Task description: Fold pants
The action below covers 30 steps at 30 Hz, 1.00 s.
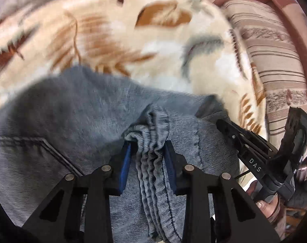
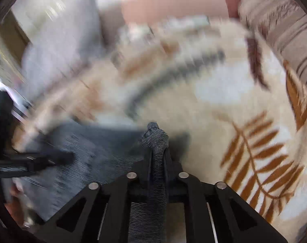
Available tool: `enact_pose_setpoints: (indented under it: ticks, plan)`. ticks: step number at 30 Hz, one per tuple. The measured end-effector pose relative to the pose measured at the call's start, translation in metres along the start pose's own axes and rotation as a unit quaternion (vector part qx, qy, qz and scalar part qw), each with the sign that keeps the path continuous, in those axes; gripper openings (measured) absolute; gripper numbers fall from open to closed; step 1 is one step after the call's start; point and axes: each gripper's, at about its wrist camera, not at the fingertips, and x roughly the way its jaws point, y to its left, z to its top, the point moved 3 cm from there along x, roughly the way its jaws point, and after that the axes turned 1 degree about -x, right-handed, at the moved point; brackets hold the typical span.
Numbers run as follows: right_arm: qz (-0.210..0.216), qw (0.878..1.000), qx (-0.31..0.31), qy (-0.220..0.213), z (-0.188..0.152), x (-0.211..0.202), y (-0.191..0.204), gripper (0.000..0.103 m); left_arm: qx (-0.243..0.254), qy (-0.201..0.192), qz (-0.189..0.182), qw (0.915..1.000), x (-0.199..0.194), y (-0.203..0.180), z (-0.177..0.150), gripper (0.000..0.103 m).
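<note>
The grey denim pants lie on a cream blanket with brown leaf prints. My left gripper is shut on the bunched elastic waistband of the pants, which sticks up between its blue pads. My right gripper is shut on a narrow fold of the same grey pants; its fingers also show in the left wrist view, just right of the waistband. The left gripper's fingers show blurred at the left of the right wrist view. Both views are motion-blurred.
The blanket covers a bed. A beige striped pillow lies at the far right, seen too in the right wrist view. A grey cushion stands at the back left. A pink headboard curves behind.
</note>
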Motion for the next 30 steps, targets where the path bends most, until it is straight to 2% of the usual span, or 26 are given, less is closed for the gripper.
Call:
enact_pose_setpoints:
  ticks: [1, 2, 4, 5, 6, 8, 10, 11, 12, 13, 15, 16, 17, 18, 19, 21, 22, 24, 25, 28, 30]
  plan:
    - [0.014, 1.0, 0.014, -0.013, -0.001, -0.01, -0.003, 0.019, -0.008, -0.01, -0.015, 0.9998, -0.009, 0.002, -0.002, 0.03]
    - [0.026, 0.999, 0.029, -0.021, -0.002, -0.019, -0.007, 0.025, -0.01, -0.014, -0.026, 0.9995, -0.016, 0.003, -0.005, 0.03]
    - [0.076, 0.995, 0.065, -0.029, -0.01, -0.041, -0.018, 0.032, -0.011, -0.012, -0.048, 0.9987, -0.03, 0.008, -0.017, 0.03]
    - [0.095, 0.992, 0.077, -0.034, -0.019, -0.052, -0.022, 0.04, -0.013, -0.008, -0.062, 0.9979, -0.036, 0.011, -0.026, 0.032]
    - [0.1, 0.991, 0.082, -0.034, -0.027, -0.059, -0.026, 0.044, -0.015, -0.004, -0.075, 0.9971, -0.038, 0.012, -0.033, 0.039]
    - [0.116, 0.989, 0.089, -0.024, -0.048, -0.065, -0.026, 0.044, -0.024, 0.003, -0.101, 0.9946, -0.041, 0.012, -0.052, 0.051]
    - [0.128, 0.987, 0.094, -0.007, -0.069, -0.061, -0.024, 0.044, -0.015, 0.014, -0.104, 0.9944, -0.035, 0.005, -0.067, 0.052]
    - [0.126, 0.988, 0.092, 0.003, -0.074, -0.056, -0.022, 0.043, -0.005, 0.027, -0.096, 0.995, -0.028, 0.0, -0.077, 0.051]
    - [0.125, 0.988, 0.085, 0.014, -0.08, -0.051, -0.018, 0.024, 0.006, 0.043, -0.083, 0.9956, -0.02, -0.004, -0.086, 0.047]
    - [0.119, 0.99, 0.075, 0.014, -0.084, -0.053, -0.013, 0.015, 0.016, 0.046, -0.066, 0.9966, -0.017, -0.007, -0.092, 0.042]
    - [0.102, 0.994, 0.04, -0.02, -0.088, -0.073, 0.0, 0.012, 0.04, 0.026, -0.032, 0.9984, -0.018, -0.013, -0.104, 0.039]
    - [0.078, 0.997, 0.016, -0.024, -0.092, -0.074, 0.006, 0.012, 0.053, 0.017, -0.024, 0.9982, -0.018, -0.015, -0.108, 0.039]
    - [0.052, 0.999, -0.007, -0.007, -0.096, -0.067, 0.009, 0.013, 0.057, 0.015, -0.02, 0.9981, -0.017, -0.015, -0.109, 0.039]
    - [0.028, 0.999, -0.024, 0.01, -0.101, -0.059, 0.011, 0.02, 0.055, 0.016, -0.02, 0.9982, -0.017, -0.015, -0.108, 0.039]
    - [0.015, 0.999, -0.034, 0.016, -0.102, -0.057, 0.012, 0.022, 0.05, 0.019, -0.021, 0.9984, -0.019, -0.015, -0.108, 0.039]
    - [0.026, 0.999, -0.024, 0.01, -0.091, -0.069, 0.01, 0.027, 0.05, 0.017, -0.031, 0.9981, -0.029, -0.013, -0.109, 0.038]
    - [0.042, 0.999, -0.007, -0.01, -0.081, -0.08, 0.006, 0.027, 0.051, 0.01, -0.035, 0.998, -0.036, -0.011, -0.107, 0.038]
    - [0.072, 0.996, 0.029, -0.04, -0.065, -0.091, -0.006, 0.037, 0.044, -0.01, -0.04, 0.9982, -0.049, -0.007, -0.096, 0.038]
    - [0.081, 0.994, 0.053, -0.049, -0.05, -0.091, -0.013, 0.047, 0.039, -0.02, -0.038, 0.9983, -0.054, -0.006, -0.087, 0.038]
    - [0.084, 0.993, 0.075, -0.036, -0.025, -0.068, -0.021, 0.047, 0.013, -0.032, -0.042, 0.9985, -0.053, -0.005, -0.06, 0.048]
    - [0.074, 0.994, 0.085, -0.013, -0.011, -0.042, -0.026, 0.047, -0.012, -0.023, -0.049, 0.9985, -0.044, -0.007, -0.043, 0.053]
